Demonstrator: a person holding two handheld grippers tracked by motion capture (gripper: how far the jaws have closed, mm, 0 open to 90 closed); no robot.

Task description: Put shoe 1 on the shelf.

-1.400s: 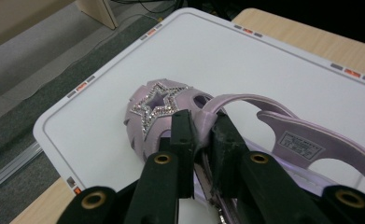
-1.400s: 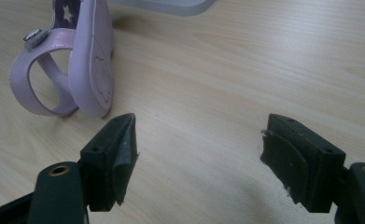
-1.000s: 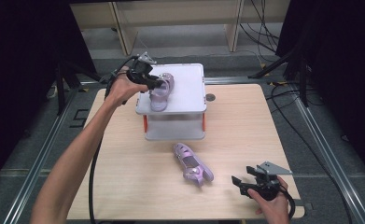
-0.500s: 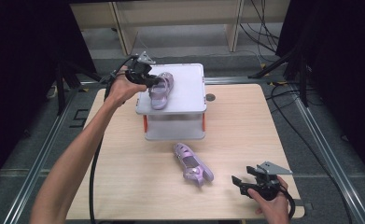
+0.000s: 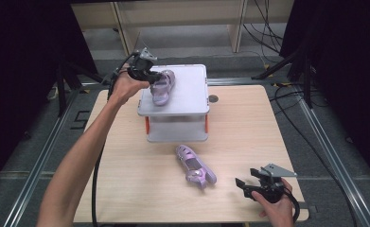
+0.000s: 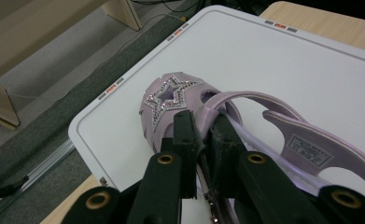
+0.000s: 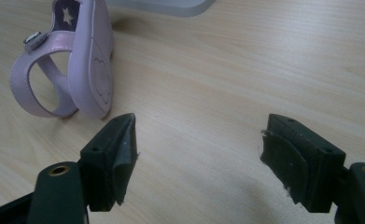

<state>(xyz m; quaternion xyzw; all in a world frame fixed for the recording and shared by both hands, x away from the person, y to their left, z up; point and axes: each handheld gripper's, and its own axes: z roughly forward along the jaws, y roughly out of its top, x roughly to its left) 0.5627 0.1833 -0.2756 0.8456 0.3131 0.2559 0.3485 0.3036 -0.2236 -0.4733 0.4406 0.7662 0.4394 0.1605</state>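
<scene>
Left gripper view: left tool (image 6: 202,126) clamped on sandal (image 6: 189,100), star trim unreadable from high view.

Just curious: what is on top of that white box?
A purple sandal lies on the white box's lid, pinched by the left tool. The box's inside is covered.

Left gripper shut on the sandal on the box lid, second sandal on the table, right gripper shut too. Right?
Not quite: the right gripper is open, its jaws wide apart over bare table, as the right gripper view shows. The rest holds: the left gripper is shut on the sandal on the box lid, and the second sandal lies on the table.
</scene>
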